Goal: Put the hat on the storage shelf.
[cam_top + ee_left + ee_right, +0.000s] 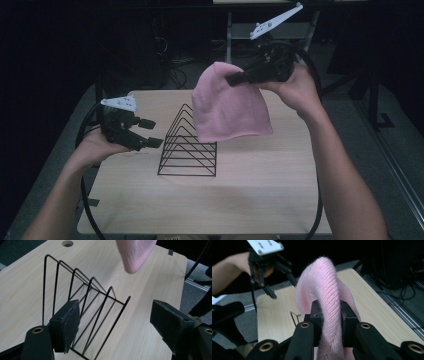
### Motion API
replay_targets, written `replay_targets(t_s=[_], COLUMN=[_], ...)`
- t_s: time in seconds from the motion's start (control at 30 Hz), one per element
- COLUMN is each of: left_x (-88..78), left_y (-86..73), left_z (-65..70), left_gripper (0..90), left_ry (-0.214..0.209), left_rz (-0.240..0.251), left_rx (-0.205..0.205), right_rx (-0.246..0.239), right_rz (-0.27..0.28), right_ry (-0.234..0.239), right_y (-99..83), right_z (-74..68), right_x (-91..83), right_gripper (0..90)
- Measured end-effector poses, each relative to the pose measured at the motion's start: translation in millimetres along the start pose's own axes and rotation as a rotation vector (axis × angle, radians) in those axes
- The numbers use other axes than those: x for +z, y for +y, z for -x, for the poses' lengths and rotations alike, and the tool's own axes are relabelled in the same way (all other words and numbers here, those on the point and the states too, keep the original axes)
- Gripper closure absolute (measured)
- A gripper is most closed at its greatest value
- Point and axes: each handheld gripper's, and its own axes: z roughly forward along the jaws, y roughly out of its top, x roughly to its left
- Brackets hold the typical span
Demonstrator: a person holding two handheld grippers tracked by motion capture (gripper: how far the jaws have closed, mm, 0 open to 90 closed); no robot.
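Note:
A pink knitted beanie (229,105) hangs in the air above the table, pinched near its crown by my right gripper (235,79). In the right gripper view the knit (327,302) is clamped between the two black jaws. A black wire rack (189,145) of several triangular loops stands on the light wood table (260,190), under the beanie's left edge. My left gripper (151,132) hovers just left of the rack, jaws wide apart and empty. In the left gripper view the rack (85,305) lies between and beyond its pads, and the beanie's tip (135,255) dangles above.
A round cable hole (67,243) sits in the table's far corner in the left gripper view. Black cables loop from both grippers down past the table's sides. Dark furniture and cables stand behind the table.

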Motion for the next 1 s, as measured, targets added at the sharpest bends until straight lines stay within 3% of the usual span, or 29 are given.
replay_targets(t_s=[0.33, 0.5, 0.67, 0.87, 1.0], left_x=[-8.5, -9.8, -12.2, -12.7, -13.2], left_y=[23.7, 31.8, 35.6, 31.8, 28.3], left_z=[8.2, 8.8, 4.7, -1.9, -5.5], left_gripper=[24.1, 24.1, 25.3, 34.3, 47.6], left_ry=[-0.029, -0.052, -0.043, -0.040, -0.039], left_rz=[0.037, 0.048, 0.071, 0.067, 0.041], left_rx=[0.058, 0.061, 0.063, 0.056, 0.038], right_rx=[-0.042, -0.058, -0.076, -0.096, -0.104], right_rz=[0.005, 0.009, 0.013, 0.030, 0.030], right_ry=[0.034, 0.070, 0.091, 0.115, 0.128], right_y=[25.6, 35.5, 45.3, 57.5, 63.7], right_z=[-12.4, -15.9, -17.9, -18.6, -20.7], right_x=[14.9, 25.3, 35.9, 47.1, 55.4], right_gripper=[76.3, 76.3, 76.3, 76.3, 76.4])
